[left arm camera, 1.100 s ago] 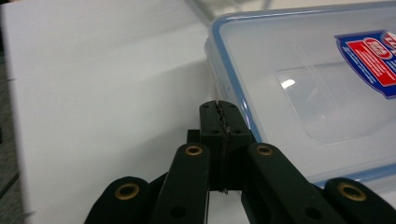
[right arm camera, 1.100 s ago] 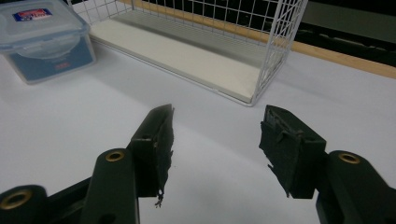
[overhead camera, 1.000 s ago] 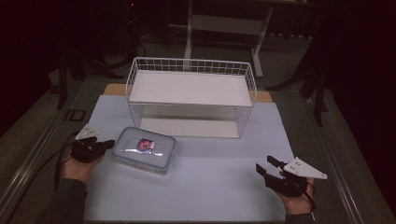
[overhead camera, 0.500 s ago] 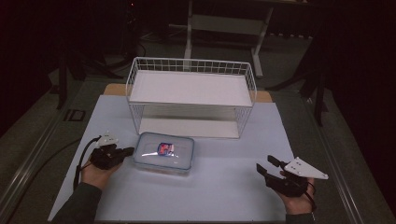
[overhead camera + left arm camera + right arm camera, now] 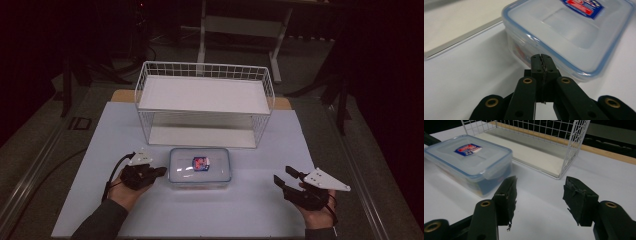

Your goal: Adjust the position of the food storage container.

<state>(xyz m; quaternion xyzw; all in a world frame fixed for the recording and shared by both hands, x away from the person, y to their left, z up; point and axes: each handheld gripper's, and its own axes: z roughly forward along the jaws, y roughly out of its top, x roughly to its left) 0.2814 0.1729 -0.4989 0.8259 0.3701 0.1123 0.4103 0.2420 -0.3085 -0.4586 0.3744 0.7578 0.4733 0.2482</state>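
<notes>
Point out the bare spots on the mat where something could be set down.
Bare mat lies between the box and the right gripper, and along the near edge. It is crowded between box and rack, and where the left gripper meets the box.

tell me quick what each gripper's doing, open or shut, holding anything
Left gripper: shut, empty, its tips against the side of the plastic container.
Right gripper: open, holding nothing, apart from the container.
</notes>
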